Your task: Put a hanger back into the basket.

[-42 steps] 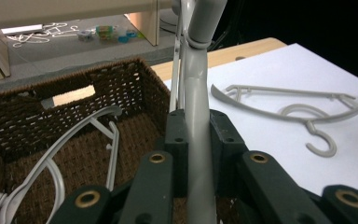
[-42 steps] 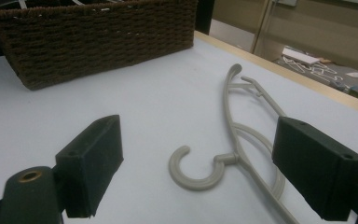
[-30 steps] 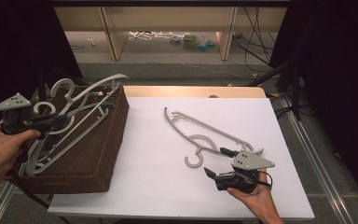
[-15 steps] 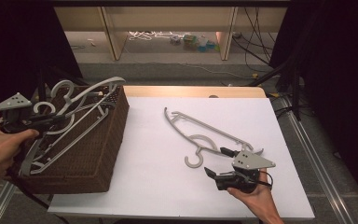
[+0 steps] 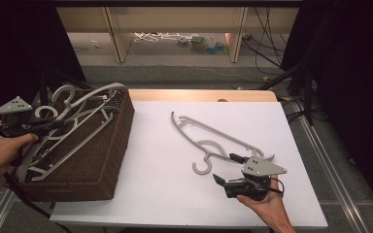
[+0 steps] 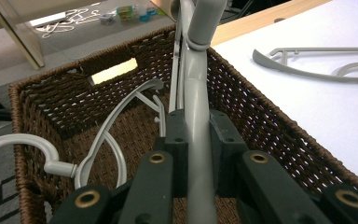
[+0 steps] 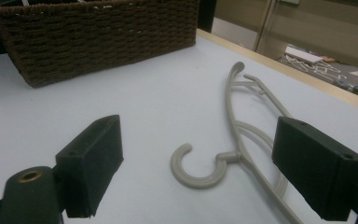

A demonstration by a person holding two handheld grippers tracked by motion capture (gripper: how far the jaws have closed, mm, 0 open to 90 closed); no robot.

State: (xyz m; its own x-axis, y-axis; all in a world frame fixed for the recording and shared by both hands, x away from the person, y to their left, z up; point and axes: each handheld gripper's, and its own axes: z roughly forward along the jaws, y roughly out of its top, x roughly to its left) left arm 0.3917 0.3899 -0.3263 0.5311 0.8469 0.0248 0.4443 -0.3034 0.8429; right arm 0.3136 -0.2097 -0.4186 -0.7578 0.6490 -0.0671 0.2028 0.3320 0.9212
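Left gripper view, gripper [image 6: 196,140] clamping hanger [image 6: 196,93], inside basket [image 6: 261,116]

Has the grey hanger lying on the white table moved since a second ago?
No. The grey hanger lies in the same spot on the white table, its hook as far from the wicker basket as before.

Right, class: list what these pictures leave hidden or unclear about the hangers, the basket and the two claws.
- High view: the far end of the hanger on the table is covered by the right claw.
- Left claw view: the left claw clamps a hanger bar whose upper end is cut off by the top edge.
- High view: how many hangers are in the wicker basket cannot be counted; they overlap.
- Right claw view: the basket's inside is hidden by its own wall.
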